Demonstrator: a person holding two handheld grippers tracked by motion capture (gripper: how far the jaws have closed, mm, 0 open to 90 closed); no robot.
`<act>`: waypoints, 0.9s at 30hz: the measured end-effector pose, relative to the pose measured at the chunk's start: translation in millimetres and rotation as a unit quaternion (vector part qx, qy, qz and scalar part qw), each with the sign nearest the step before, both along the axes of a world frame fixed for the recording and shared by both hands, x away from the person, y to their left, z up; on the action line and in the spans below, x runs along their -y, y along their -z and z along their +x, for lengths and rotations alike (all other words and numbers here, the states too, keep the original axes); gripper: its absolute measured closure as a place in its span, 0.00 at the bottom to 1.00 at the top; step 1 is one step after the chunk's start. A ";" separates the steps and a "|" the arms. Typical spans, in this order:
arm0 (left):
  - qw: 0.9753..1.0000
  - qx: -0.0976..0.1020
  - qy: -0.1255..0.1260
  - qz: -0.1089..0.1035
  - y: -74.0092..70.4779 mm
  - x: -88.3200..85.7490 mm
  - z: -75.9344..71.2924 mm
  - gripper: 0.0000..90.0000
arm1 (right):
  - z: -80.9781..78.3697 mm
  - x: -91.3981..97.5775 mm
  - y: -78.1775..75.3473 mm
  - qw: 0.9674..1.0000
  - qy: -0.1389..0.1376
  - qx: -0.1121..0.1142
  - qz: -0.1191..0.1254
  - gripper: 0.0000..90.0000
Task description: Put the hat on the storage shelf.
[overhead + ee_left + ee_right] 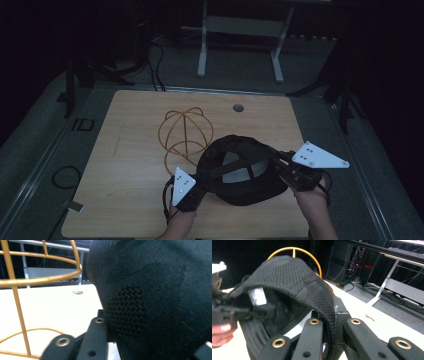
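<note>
Black mesh cap point(240, 175), lower centre of the high view, opening up, stretched between my two grips. Gold wire dome stand point(185, 134) upright just behind it, upper left.

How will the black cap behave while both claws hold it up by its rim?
The black cap is probably floppy: in the right gripper view its knit rim bends over between the jaws. It looks light, and the textured mesh likely resists slipping.

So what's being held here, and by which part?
Both tongs, left and right, hold the black cap by opposite sides of its rim, opening facing up.
</note>
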State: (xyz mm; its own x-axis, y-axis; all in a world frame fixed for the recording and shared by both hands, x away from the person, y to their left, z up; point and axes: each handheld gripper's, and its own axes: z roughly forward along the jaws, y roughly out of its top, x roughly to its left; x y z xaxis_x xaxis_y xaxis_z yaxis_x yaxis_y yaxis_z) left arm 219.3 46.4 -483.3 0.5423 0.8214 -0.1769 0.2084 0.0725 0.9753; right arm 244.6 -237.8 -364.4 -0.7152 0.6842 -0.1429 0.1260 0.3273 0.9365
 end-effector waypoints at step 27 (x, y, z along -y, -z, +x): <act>0.997 0.048 0.017 0.050 -50.3 4.3 10.5 1.00 | -37.3 27.4 64.7 0.997 0.008 -0.060 0.037 0.88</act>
State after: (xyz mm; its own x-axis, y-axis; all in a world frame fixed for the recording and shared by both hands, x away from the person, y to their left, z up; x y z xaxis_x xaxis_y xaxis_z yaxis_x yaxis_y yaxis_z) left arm 229.8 42.1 -433.0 0.5805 0.8132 -0.0420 0.1150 -0.0308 0.9929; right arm 207.2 -265.2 -429.1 -0.7127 0.7015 -0.0056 0.2429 0.2543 0.9361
